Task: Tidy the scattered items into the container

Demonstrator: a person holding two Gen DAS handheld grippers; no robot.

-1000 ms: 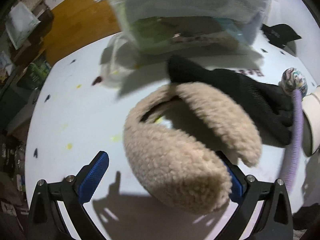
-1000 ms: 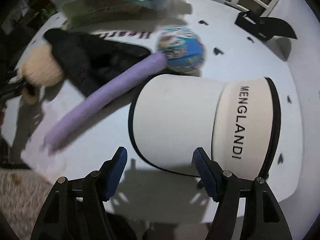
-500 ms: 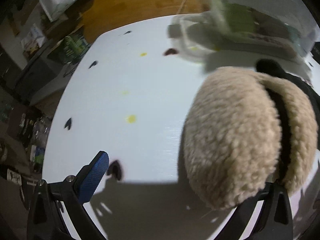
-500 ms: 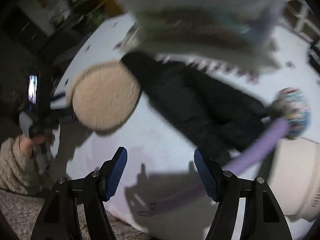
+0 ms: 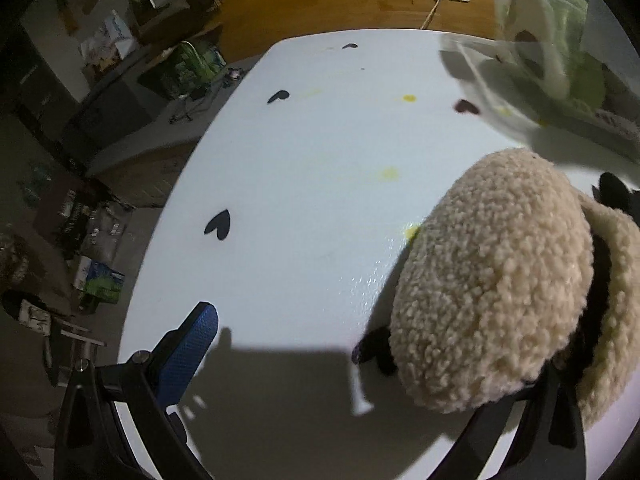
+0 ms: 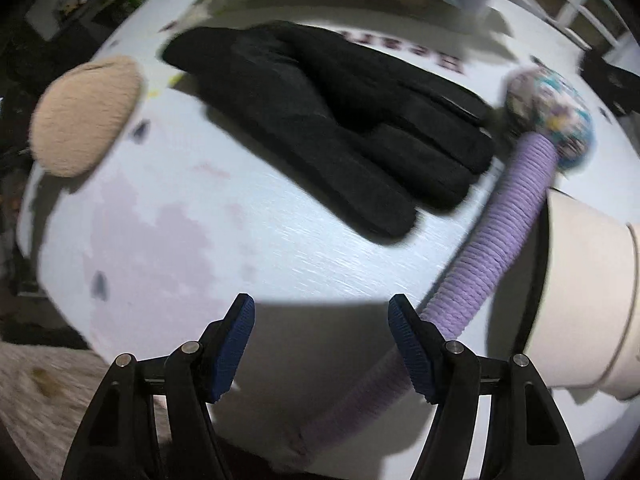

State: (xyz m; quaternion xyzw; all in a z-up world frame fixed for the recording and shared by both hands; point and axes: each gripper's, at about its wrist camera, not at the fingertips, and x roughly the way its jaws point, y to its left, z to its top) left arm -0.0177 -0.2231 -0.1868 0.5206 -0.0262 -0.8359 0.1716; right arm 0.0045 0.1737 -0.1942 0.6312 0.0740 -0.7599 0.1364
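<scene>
Earmuffs (image 5: 496,280) against left claw (image 5: 372,356) only.

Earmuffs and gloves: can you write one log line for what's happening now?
left claw: open, fluffy earmuffs by its right finger | right claw: open, empty | black gloves, purple rope: on table

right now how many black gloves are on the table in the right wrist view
1 that I can tell: the black glove lies at the table's middle, fingers toward the purple cord. A second may be stacked with it; blur hides that.
</scene>
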